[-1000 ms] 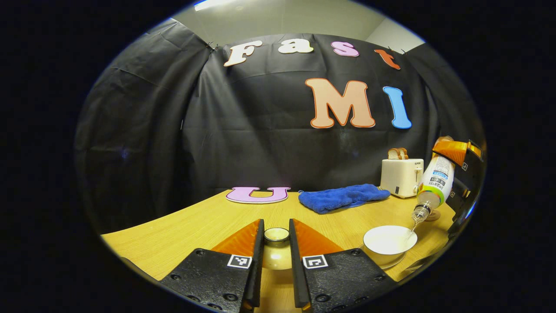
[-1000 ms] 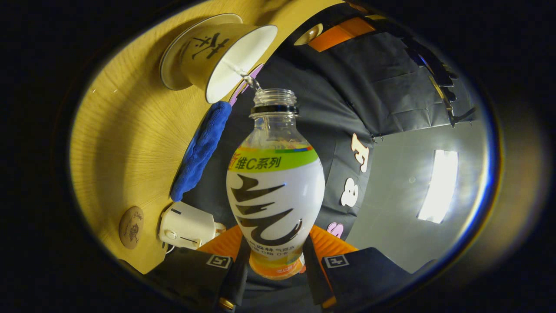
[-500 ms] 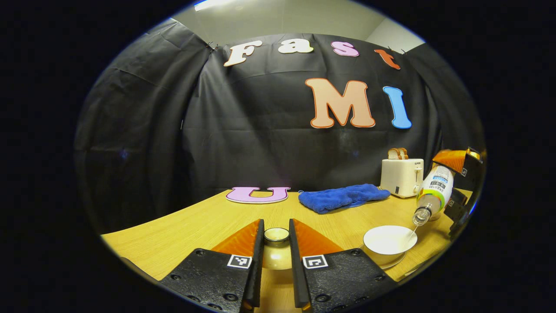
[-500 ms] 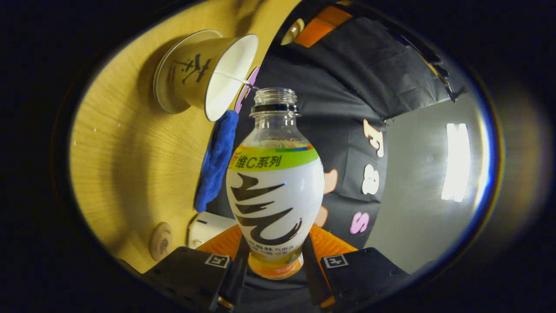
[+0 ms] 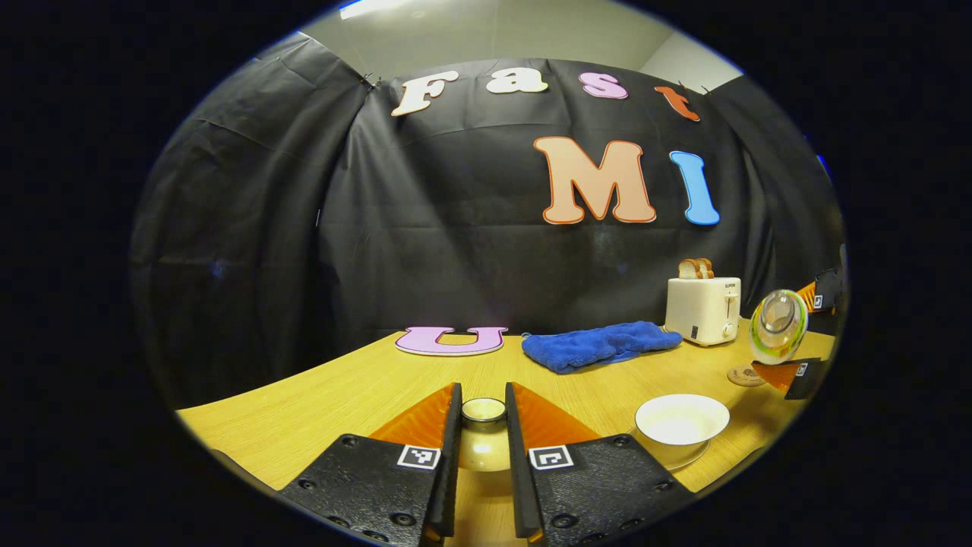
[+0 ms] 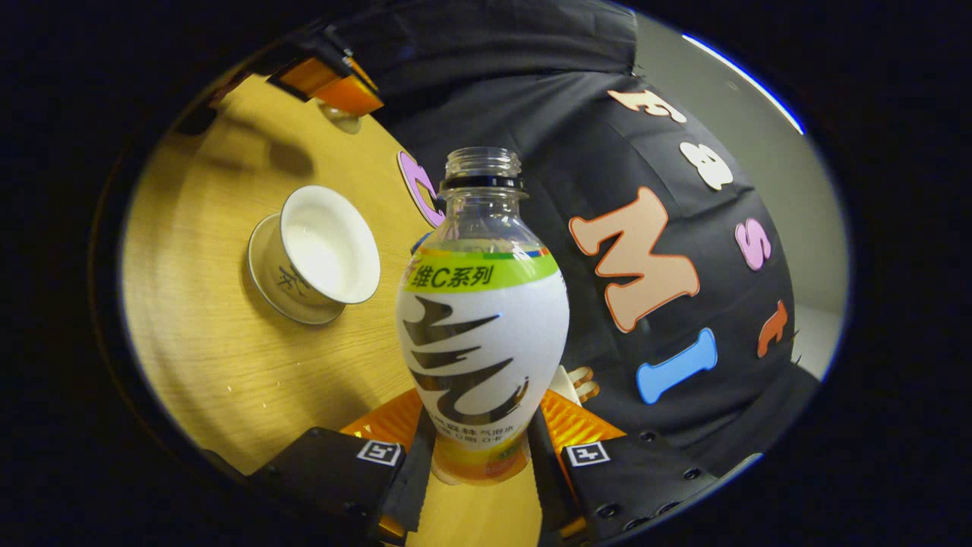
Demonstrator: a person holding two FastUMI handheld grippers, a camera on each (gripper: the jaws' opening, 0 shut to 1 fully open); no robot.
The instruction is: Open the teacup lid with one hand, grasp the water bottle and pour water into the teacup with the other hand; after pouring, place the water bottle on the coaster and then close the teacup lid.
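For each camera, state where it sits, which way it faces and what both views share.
Left gripper view: rides the left tongs, low over the table, facing the booth wall; its fingers clamp the teacup lid.
Right gripper view: rides the right tongs, tilted, looking along the water bottle they grip.
Shared: the open teacup, the bottle, the table.

A black cloth wall [image 5: 456, 228] hangs behind a wooden table [image 5: 342, 395]. Above the cloth are a pale ceiling [image 5: 493, 30] and a lit strip light [image 5: 372, 9].
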